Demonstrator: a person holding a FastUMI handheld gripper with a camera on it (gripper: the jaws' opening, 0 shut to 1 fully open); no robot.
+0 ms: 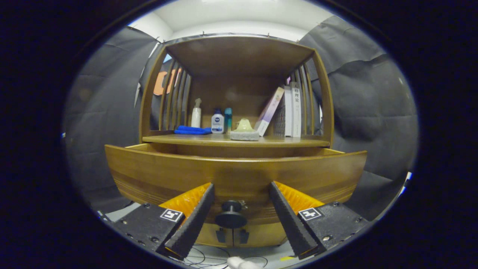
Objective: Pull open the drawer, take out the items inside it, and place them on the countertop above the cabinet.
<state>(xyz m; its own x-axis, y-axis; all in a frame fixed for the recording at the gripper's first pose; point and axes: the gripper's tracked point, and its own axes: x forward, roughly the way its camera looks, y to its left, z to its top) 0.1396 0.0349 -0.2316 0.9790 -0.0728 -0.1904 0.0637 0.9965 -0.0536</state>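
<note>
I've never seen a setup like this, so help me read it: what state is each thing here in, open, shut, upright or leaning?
drawer: pulled open
drawer knob: between the fingers, not gripped
gripper: open
spray bottle: upright on the countertop
blue cloth: folded, lying flat
pale book: leaning against upright books

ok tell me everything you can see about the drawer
The drawer looks like brown wood with a glossy front and faint grain lines. It stands pulled out from the cabinet under the countertop, its top edge forward of the shelf. A round dark knob sits at the middle of its front, low down. The gripper is open, one finger on each side of the knob, neither touching it. The inside of the drawer is hidden from this angle.
</note>
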